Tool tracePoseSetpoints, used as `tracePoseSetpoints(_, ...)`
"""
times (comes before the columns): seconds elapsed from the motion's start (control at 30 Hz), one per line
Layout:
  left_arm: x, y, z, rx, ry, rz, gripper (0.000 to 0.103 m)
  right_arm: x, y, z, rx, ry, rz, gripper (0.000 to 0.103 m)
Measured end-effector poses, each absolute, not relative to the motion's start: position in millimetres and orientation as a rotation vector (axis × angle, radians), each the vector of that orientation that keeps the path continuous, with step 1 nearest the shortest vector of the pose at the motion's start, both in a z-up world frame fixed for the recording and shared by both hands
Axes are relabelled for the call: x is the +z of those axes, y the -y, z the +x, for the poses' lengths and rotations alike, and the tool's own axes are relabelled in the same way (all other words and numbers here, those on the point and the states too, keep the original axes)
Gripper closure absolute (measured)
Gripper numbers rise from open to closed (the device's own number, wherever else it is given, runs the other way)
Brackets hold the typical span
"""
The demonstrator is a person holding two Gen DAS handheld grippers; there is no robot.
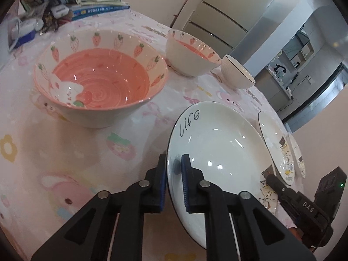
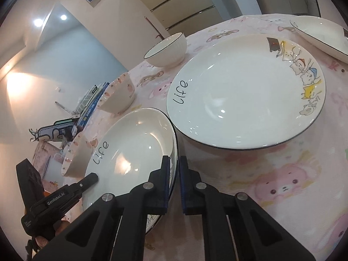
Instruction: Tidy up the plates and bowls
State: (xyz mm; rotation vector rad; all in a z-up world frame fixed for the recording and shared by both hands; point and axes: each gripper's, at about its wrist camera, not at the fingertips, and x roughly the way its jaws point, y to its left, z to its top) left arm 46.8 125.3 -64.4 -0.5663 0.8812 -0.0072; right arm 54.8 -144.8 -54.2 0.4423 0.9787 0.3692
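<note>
A white "Life" plate (image 1: 219, 150) is held between both grippers, tilted above the table; it also shows in the right wrist view (image 2: 134, 143). My left gripper (image 1: 174, 174) is shut on its left rim. My right gripper (image 2: 173, 174) is shut on its opposite rim and shows at the right in the left wrist view (image 1: 274, 179). A second "Life" plate (image 2: 243, 91) with cat drawings lies flat beyond it. A third plate (image 2: 322, 34) lies at the far right. A large pink strawberry bowl (image 1: 102, 80), a smaller pink bowl (image 1: 191, 54) and a white bowl (image 1: 237, 71) stand behind.
The round table has a pink cartoon cloth (image 1: 65, 156). Books and clutter (image 1: 65, 4) are piled at the far left edge. A fridge (image 1: 228, 17) stands behind the table.
</note>
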Motion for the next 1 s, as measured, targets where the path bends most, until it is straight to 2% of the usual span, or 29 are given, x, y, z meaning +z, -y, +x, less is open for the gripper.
tracePoseSetpoints(0.23,-64,-123,46,0.004,-0.883,-0.564,0.092,-60,153,56,0.38,-1.001,0.545,0.094)
tracePoseSetpoints(0.4,-55,-116,42,0.044,-0.854,-0.484,0.092,-47,129,46,0.334,-0.955,0.311,0.094)
tracePoseSetpoints(1.0,-11,-86,36,-0.022,-0.787,-0.421,0.092,0,160,32,0.322,-0.893,0.313,0.093)
